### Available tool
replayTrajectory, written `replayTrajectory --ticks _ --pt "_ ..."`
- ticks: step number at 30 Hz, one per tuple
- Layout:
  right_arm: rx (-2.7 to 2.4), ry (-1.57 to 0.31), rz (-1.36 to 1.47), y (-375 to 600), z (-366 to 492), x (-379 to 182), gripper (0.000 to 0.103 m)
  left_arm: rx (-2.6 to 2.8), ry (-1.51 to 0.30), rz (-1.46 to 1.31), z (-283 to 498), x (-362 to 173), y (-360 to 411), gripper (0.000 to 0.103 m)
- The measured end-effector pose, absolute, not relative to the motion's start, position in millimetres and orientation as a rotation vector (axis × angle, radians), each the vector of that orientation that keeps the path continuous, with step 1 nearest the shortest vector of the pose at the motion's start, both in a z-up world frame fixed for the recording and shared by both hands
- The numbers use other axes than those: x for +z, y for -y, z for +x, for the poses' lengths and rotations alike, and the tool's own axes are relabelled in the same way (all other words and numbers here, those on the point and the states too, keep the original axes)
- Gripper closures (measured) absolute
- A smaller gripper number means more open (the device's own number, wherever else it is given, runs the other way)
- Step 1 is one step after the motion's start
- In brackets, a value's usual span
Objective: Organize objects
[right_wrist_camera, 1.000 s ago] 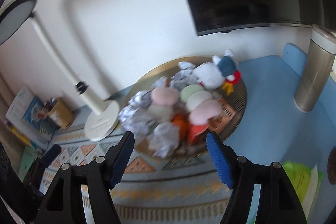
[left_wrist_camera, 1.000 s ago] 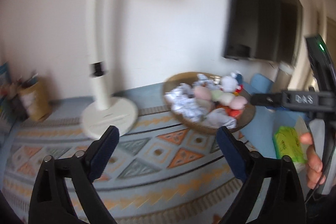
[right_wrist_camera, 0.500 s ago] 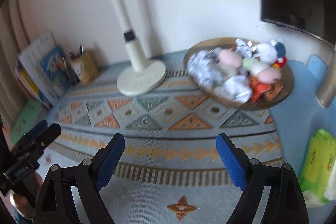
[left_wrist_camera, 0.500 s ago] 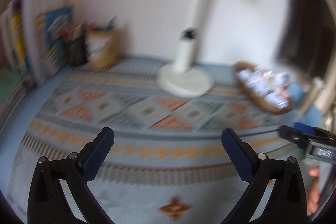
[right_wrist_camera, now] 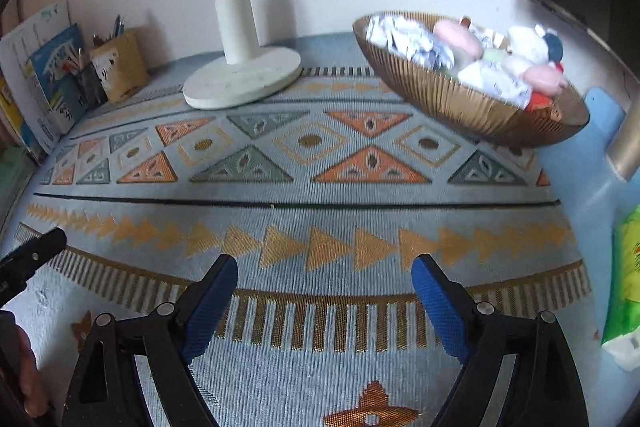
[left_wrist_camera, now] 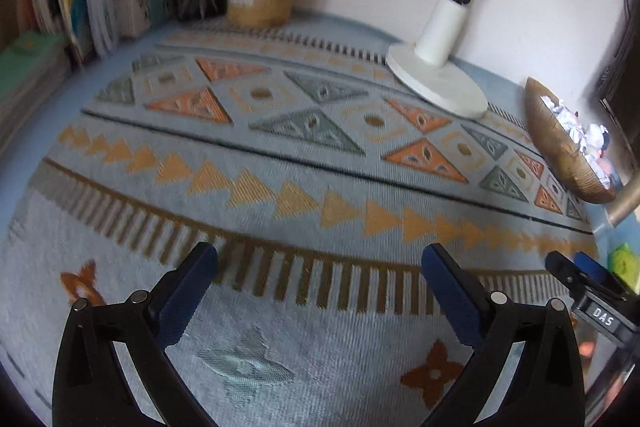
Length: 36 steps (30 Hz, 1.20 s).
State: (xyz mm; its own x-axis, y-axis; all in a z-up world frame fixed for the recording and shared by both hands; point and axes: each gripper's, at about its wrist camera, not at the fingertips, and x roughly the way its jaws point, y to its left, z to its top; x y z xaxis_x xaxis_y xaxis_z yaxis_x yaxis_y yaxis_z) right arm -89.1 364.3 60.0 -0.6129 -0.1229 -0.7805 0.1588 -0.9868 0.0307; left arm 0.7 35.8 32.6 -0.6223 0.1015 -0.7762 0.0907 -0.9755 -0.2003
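Both tongs — left gripper (left_wrist_camera: 319,269) and right gripper (right_wrist_camera: 324,279) — gape wide, empty; reach slowly for the bowl (right_wrist_camera: 460,103), upper right.

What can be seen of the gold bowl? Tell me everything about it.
The gold bowl is wide, shallow and oval-looking, with fine vertical ribs down its outer wall and a metallic sheen. It sits upright on the patterned mat, at its far right corner, near the wall and to the right of the white lamp base. It is heaped with crumpled white paper balls, pink and pale green rounded pieces and a small white plush toy. Neither gripper touches it.
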Motion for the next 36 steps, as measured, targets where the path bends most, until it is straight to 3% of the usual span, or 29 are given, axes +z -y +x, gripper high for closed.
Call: replayTrajectory --ticks 8,12,32,36 --pt "-2.676 -0.035 1.316 -366.8 -93.5 58.3 0.015 2.846 0.269 -1.396 -0.1 30.3 -44.5 0.001" --pt "-2.672 -0.044 1.338 -364.5 -95.1 55.7 0.015 2.880 0.051 -1.479 -6.5 25.4 -63.3 0.000" --pt "-2.663 -0.035 1.363 -368.2 -97.9 54.2 0.007 2.880 0.082 -1.475 -8.9 27.0 -60.5 0.000" --pt "-2.644 -0.054 1.379 -364.9 -99.5 51.9 0.000 2.879 0.076 -1.472 -11.2 26.4 -59.9 0.000"
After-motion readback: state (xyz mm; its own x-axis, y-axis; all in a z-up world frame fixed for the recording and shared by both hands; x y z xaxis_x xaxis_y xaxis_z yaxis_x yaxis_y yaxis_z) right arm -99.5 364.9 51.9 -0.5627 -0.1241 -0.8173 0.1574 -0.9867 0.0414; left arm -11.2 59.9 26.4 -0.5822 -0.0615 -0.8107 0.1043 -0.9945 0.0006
